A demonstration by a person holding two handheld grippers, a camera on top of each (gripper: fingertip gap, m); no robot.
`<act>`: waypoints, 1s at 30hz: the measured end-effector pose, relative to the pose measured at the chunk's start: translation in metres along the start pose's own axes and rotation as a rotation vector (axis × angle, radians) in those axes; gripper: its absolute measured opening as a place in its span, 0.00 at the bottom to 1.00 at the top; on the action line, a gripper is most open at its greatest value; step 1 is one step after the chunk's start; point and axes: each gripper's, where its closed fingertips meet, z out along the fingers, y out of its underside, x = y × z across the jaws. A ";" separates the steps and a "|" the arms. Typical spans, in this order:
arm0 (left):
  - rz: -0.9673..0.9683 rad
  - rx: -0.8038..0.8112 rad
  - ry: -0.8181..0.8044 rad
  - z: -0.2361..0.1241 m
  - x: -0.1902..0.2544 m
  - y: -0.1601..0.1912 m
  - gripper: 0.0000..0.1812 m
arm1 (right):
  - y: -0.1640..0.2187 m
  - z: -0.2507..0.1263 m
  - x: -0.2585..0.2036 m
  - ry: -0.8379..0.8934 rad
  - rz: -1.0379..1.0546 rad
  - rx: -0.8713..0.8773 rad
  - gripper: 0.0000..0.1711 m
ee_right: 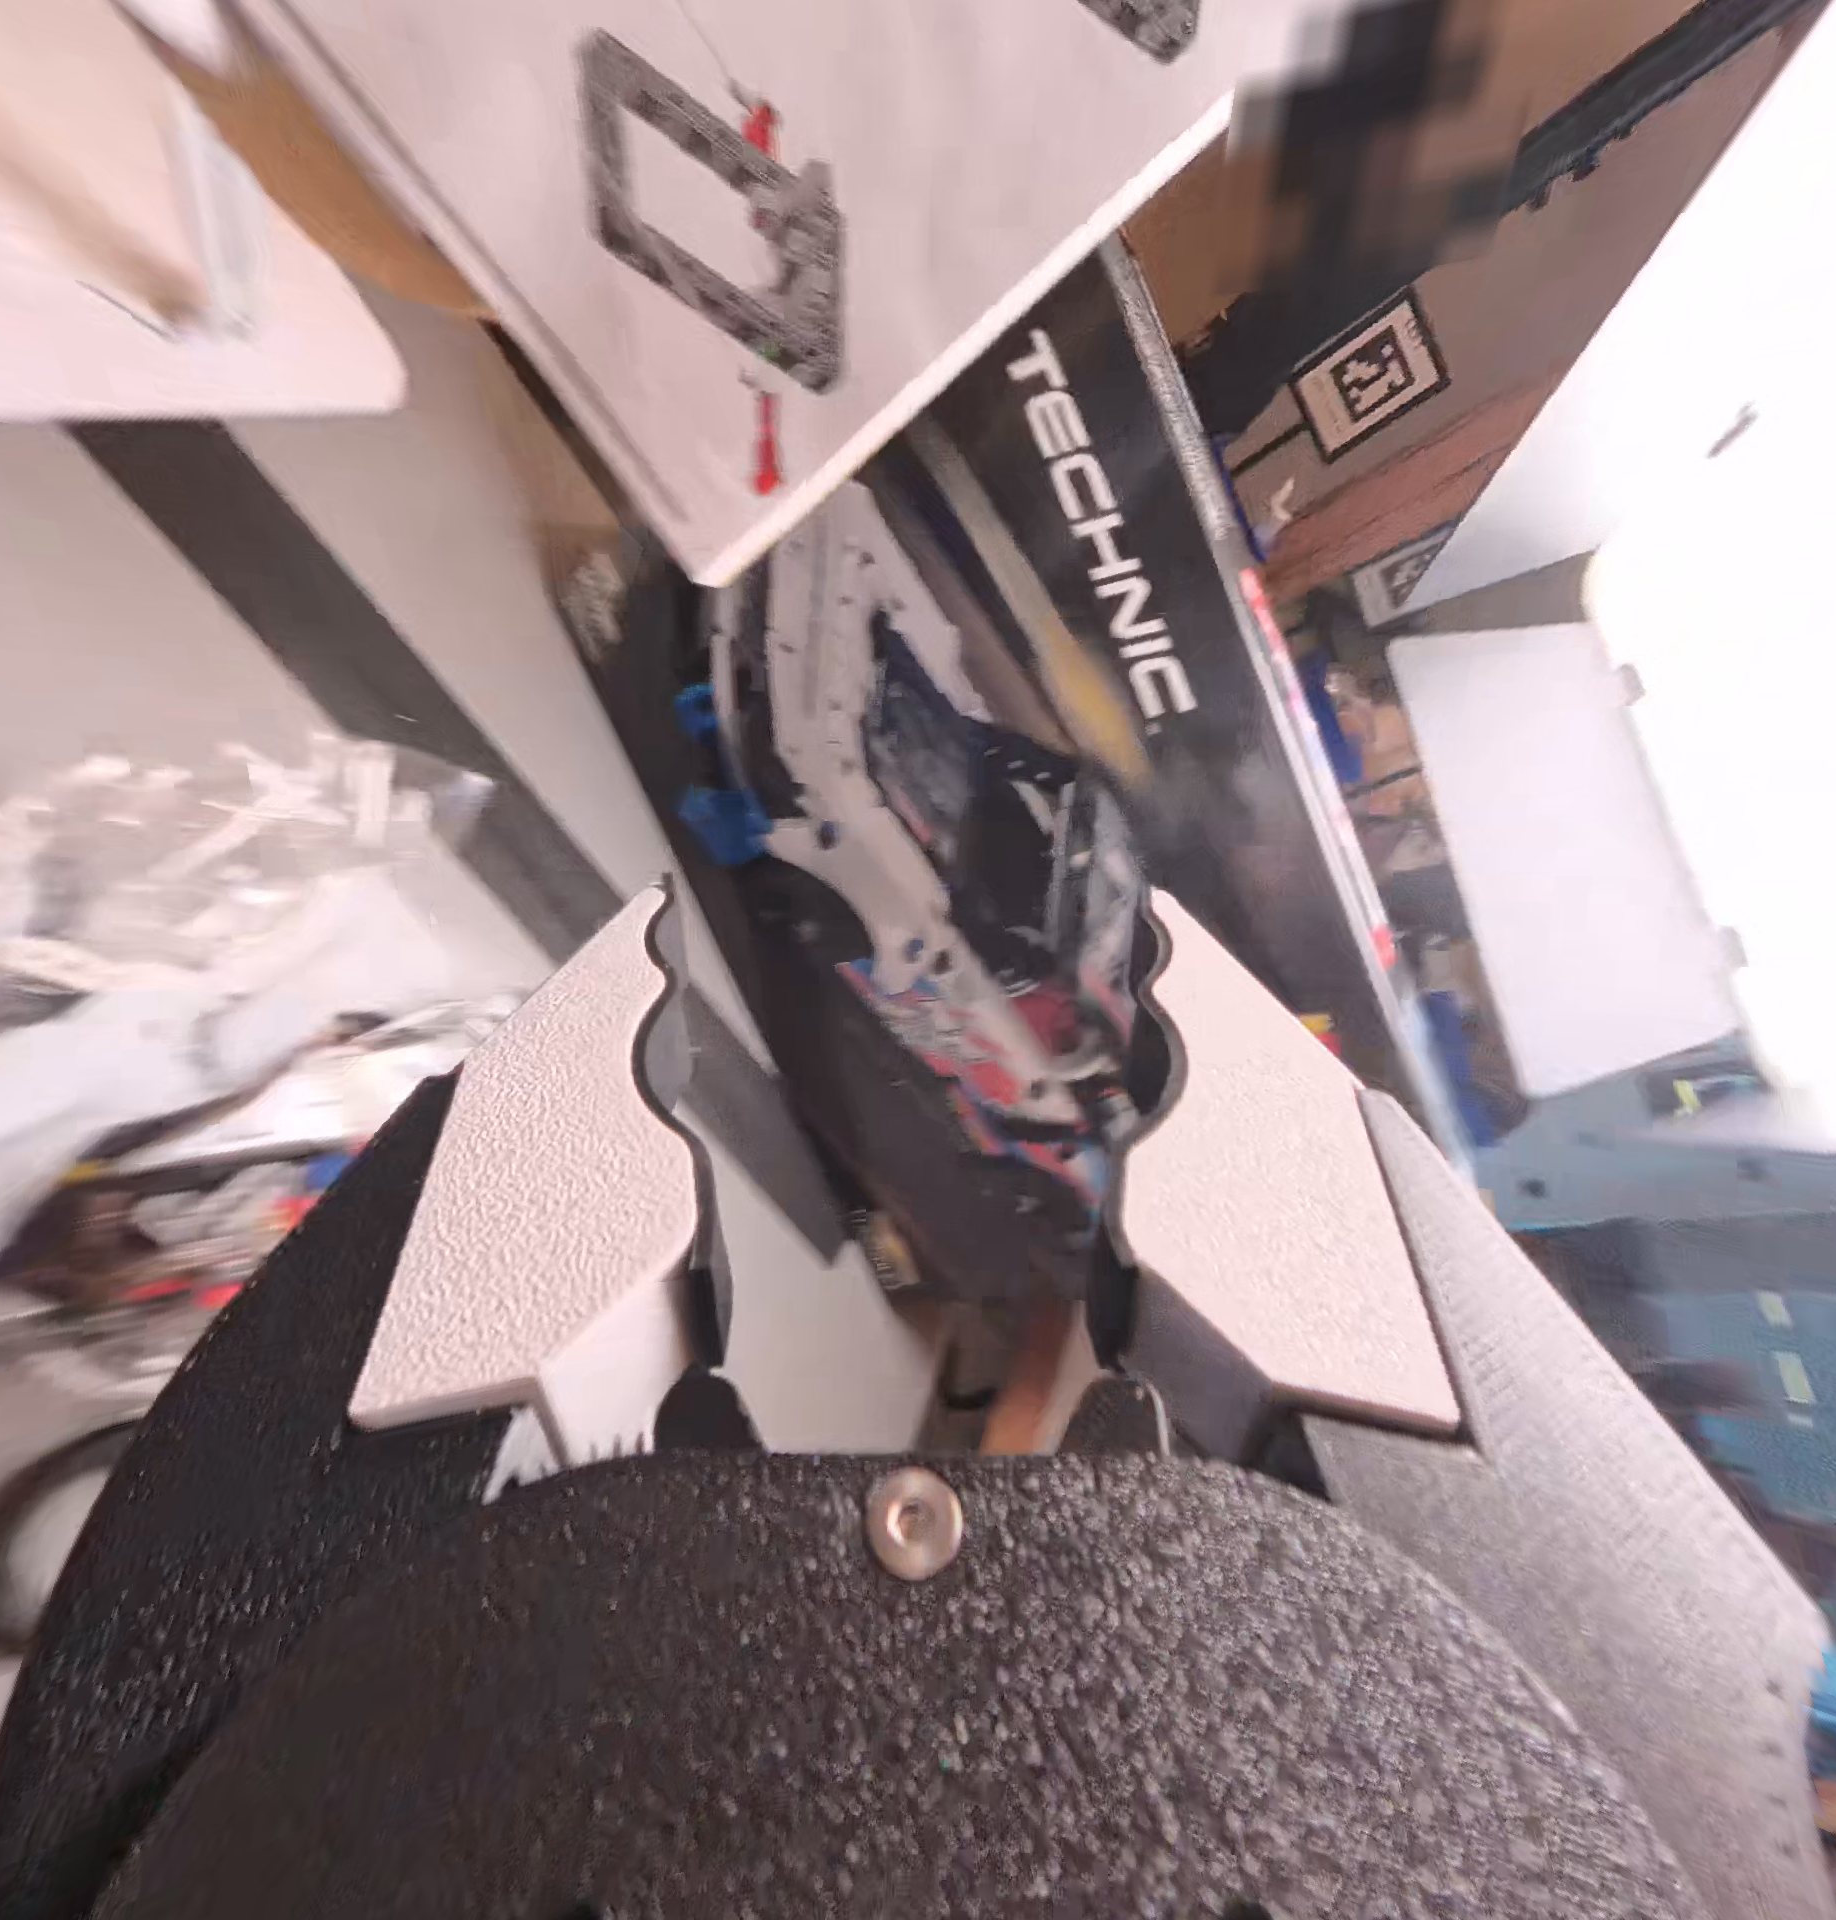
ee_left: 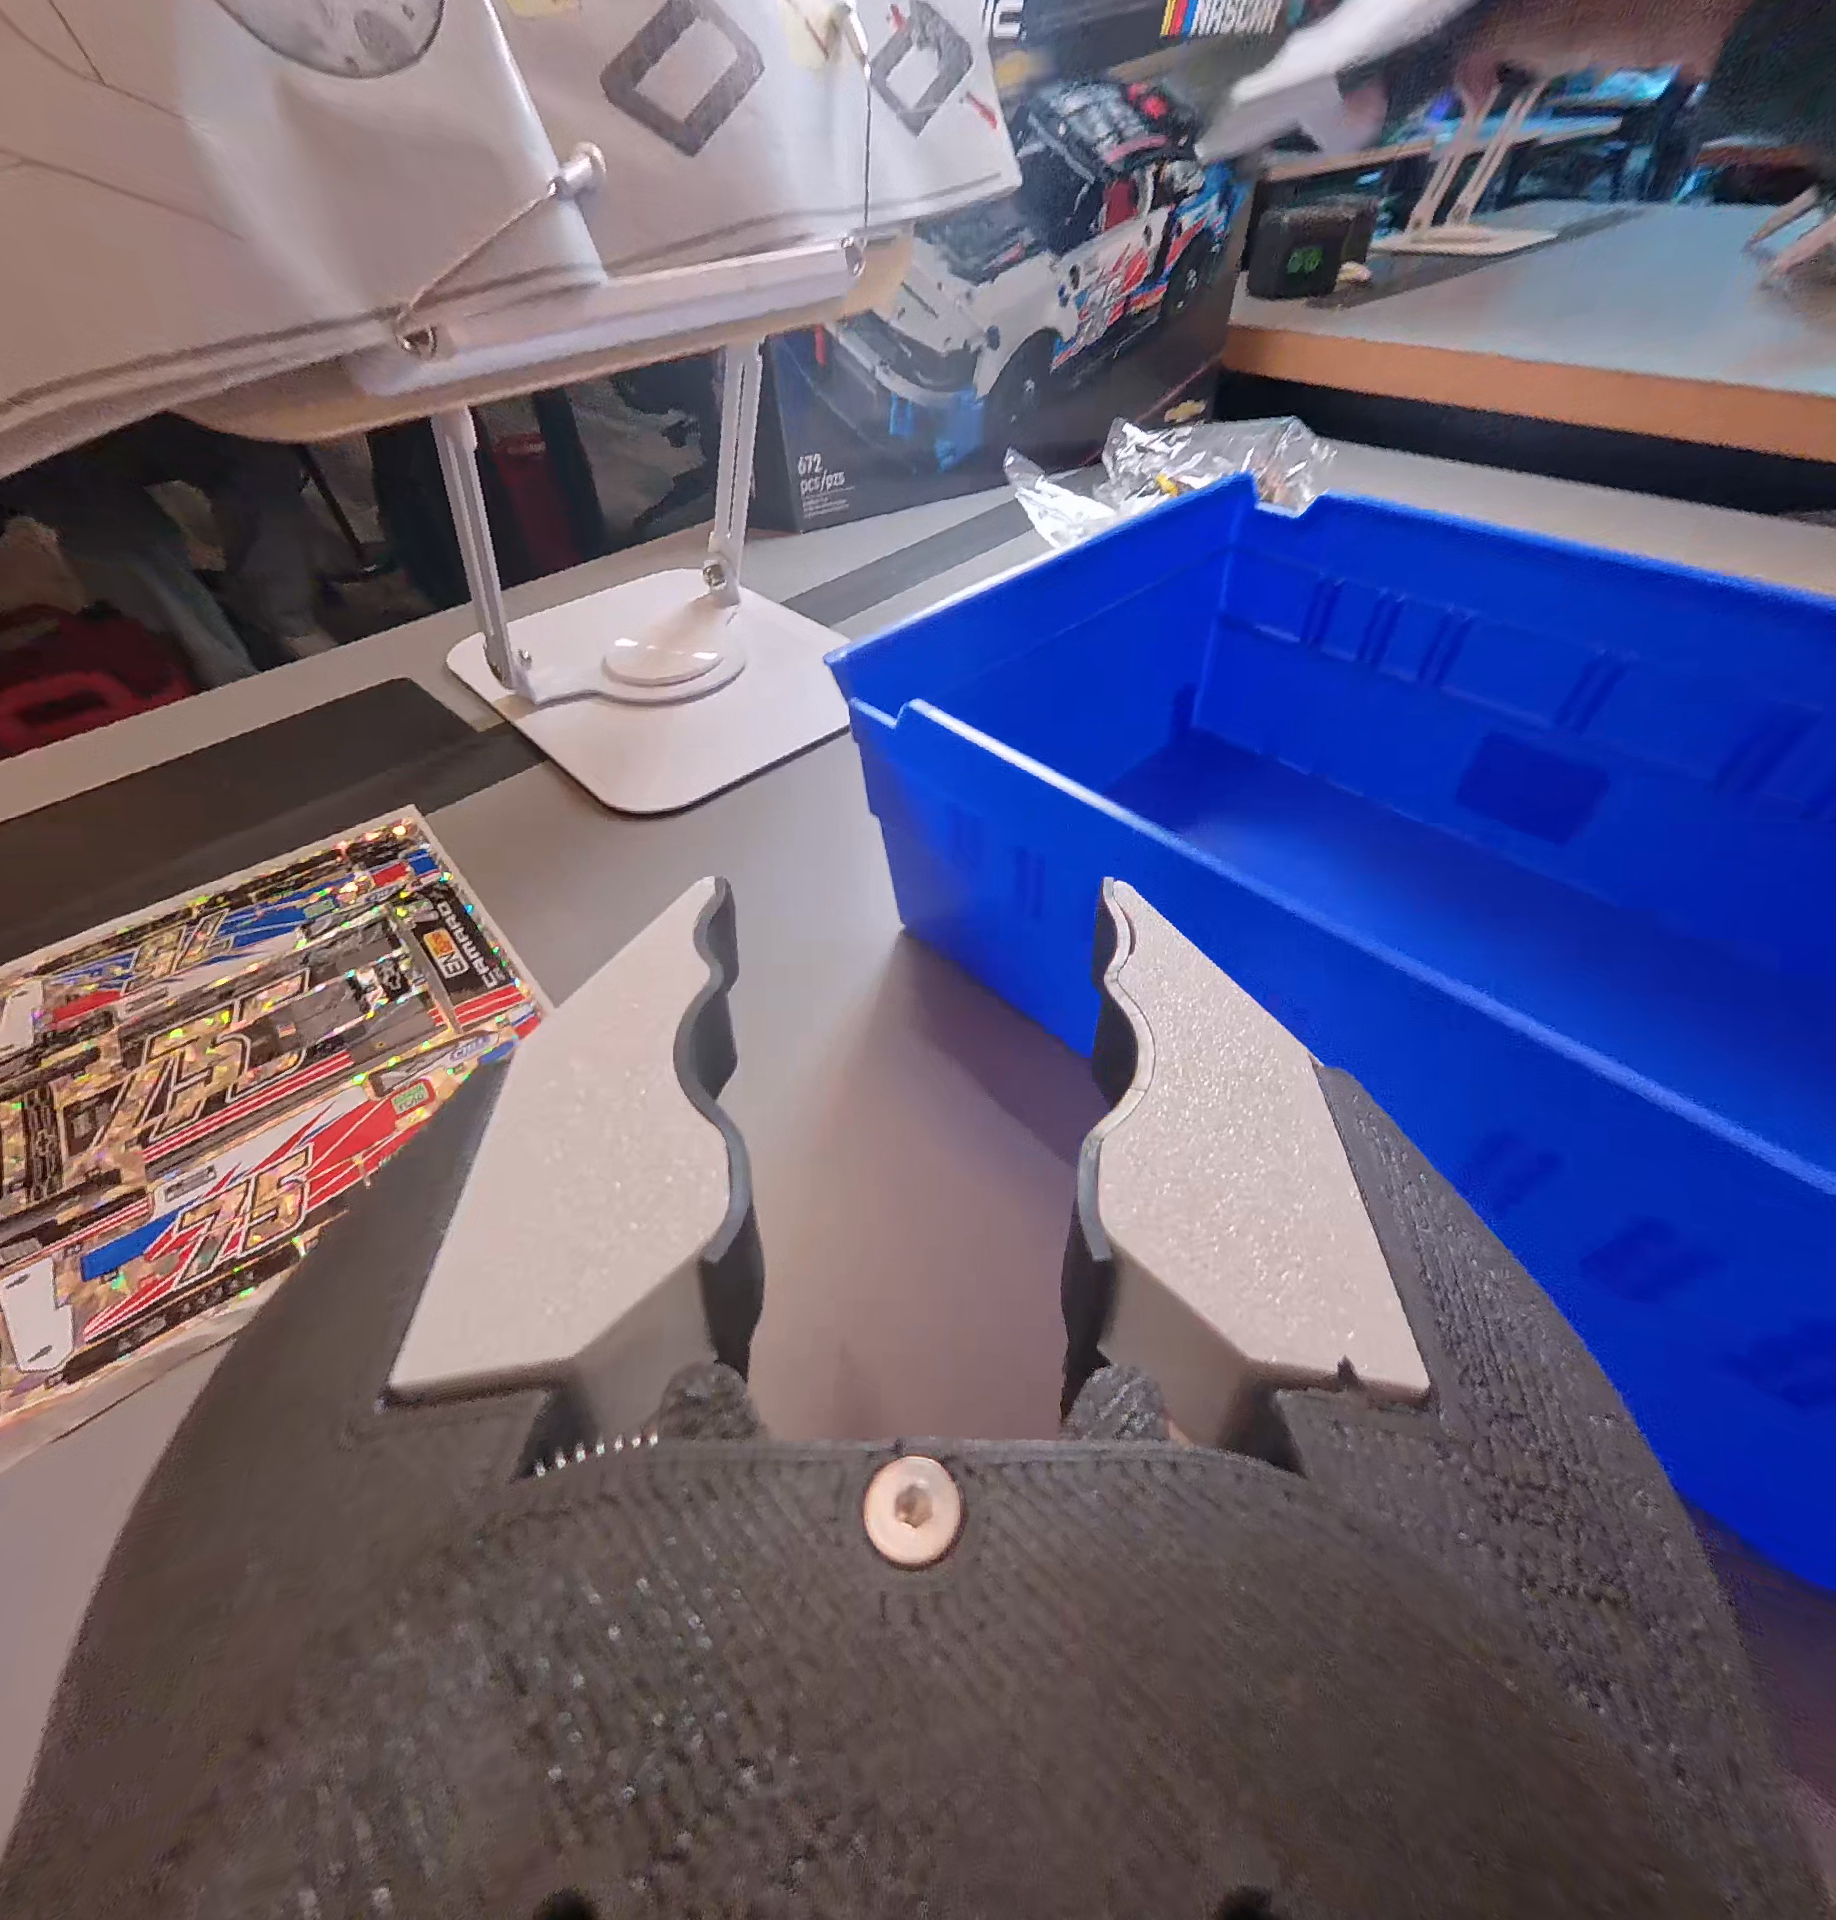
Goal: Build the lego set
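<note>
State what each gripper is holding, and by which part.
Nothing is held. The left gripper is open over bare table beside the blue bin. The right gripper is open too, in the air facing the set box.

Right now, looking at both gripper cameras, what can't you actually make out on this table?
- Left wrist view: the near end of the blue bin is hidden behind the left gripper, and the right edge cuts it off.
- Left wrist view: what the clear bag holds is too small to tell.
- Left wrist view: the sticker sheet runs off the left edge.
- Right wrist view: motion blur smears the box beyond the right gripper; the parts at left are unreadable.
</note>
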 end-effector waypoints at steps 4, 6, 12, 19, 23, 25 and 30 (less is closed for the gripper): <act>0.024 -0.038 -0.039 0.007 -0.008 0.013 0.37 | 0.006 0.079 0.067 -0.023 -0.212 -0.181 0.61; 0.051 -0.055 -0.063 0.009 -0.012 0.019 0.37 | 0.016 0.110 0.090 -0.043 -0.274 -0.262 0.65; 0.099 -0.095 -0.065 0.012 -0.017 0.034 0.35 | 0.037 0.125 0.088 -0.081 -0.273 -0.258 0.55; 0.107 -0.064 -0.020 0.008 -0.011 0.027 0.34 | 0.023 0.033 0.046 0.081 -0.484 -0.212 0.58; 0.109 -0.065 0.011 0.014 -0.005 0.026 0.34 | 0.050 0.037 0.032 -0.114 -0.424 -0.389 0.74; 0.126 -0.069 0.009 0.013 -0.002 0.026 0.34 | 0.055 0.047 0.041 -0.123 -0.449 -0.446 0.76; 0.137 -0.077 -0.026 0.007 -0.003 0.029 0.33 | 0.049 0.069 0.070 -0.187 -0.322 -0.473 0.65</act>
